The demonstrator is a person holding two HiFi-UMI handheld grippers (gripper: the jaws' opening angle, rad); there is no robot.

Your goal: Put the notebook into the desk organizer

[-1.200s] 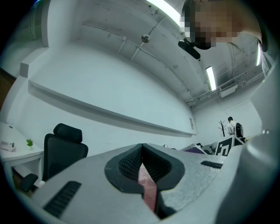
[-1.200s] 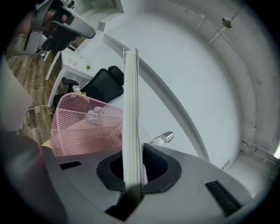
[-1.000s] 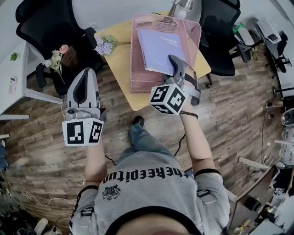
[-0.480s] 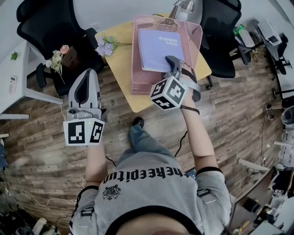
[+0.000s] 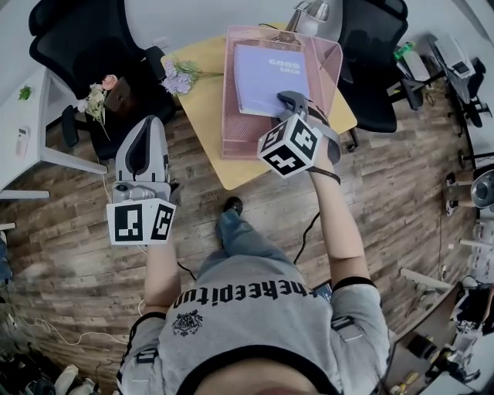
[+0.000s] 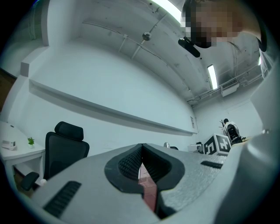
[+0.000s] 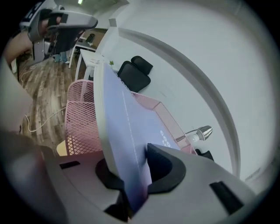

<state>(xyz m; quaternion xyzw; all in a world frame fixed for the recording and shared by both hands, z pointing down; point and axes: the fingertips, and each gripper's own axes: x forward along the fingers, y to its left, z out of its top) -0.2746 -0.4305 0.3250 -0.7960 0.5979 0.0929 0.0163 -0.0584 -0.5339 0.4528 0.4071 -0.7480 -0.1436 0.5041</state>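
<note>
The left gripper (image 5: 148,123) hangs over the floor, off the table's (image 5: 202,108) near-left edge. Its jaws are pressed together with nothing between them, and it has not shifted in the last second.

The right gripper (image 5: 287,99) has dipped and tipped downward over the near wall of the desk organizer (image 5: 229,92). Its jaws have just eased slightly wider, yet the notebook's (image 5: 270,77) near-right corner still sits pinched between the pads.

The notebook was slanted a second ago, with its near edge lifted. It now lies almost flat in the pink mesh organizer's top tray, slid further toward the far wall. Judging by that, the placing is nearly done, and what remains is to let go and draw back.

The tray walls stand close along the notebook's left and right edges, so there is little room for sideways drift. The way out is up and toward the person, over the table's near corner, which is bare.

To the left a strip of table stays open, with flowers (image 5: 176,77) at its far-left corner. A lamp (image 5: 309,9) stands just beyond the organizer's far wall.
</note>
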